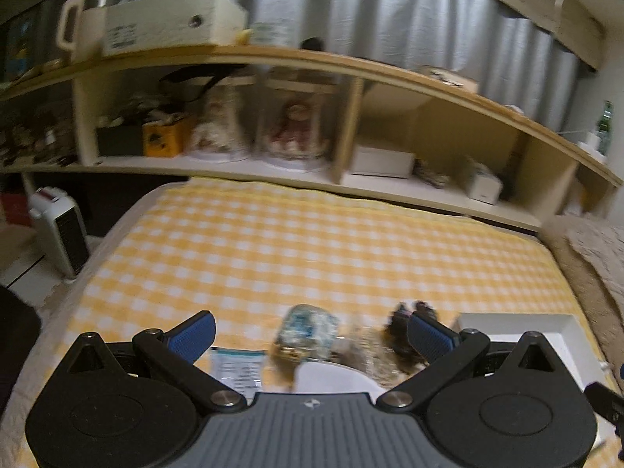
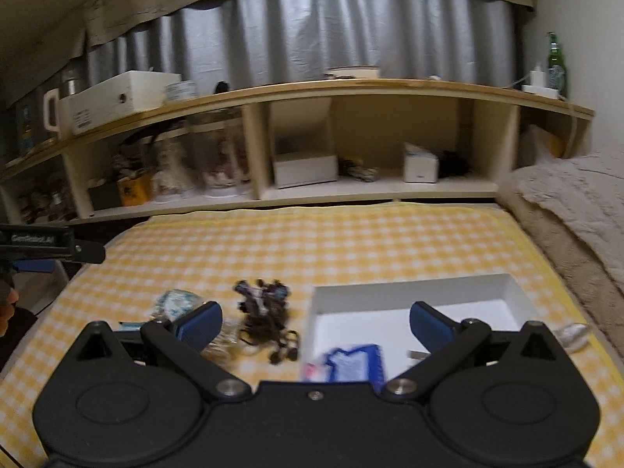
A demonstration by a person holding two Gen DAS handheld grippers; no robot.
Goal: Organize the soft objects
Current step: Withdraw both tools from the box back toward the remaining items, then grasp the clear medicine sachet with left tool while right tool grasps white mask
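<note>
- Yellow-white checked cloth (image 2: pixel 351 241) covers the bed; wooden shelf unit (image 2: pixel 351 89) runs across upper half of both views, grey curtain (image 2: pixel 312 31) behind it.
- Left gripper (image 1: pixel 311 330): jaws spread wide, holding nothing, low centre of the left wrist view, above the clutter.
- Right gripper (image 2: pixel 315 325): jaws also wide apart, empty, low centre of the right wrist view.
- White tray (image 2: pixel 421 304), lower right of right wrist view, sits on cloth; blue-white packet (image 2: pixel 353 362) lies at its near left corner, partly blurred.
- Dark tangle of hair ties (image 2: pixel 265 312) just left of tray, on cloth, not in it.
- Crinkly clear packet (image 2: pixel 175 302) further left, near the ties.
- Left wrist view: same packet (image 1: pixel 308 327) btwn the fingers, ties (image 1: pixel 405 331) behind right finger, white paper slip (image 1: pixel 236 366) lower centre-left.
- Beige blanket (image 2: pixel 577 210) at right edge; green bottle (image 2: pixel 555 62) upper right on shelf top.
</note>
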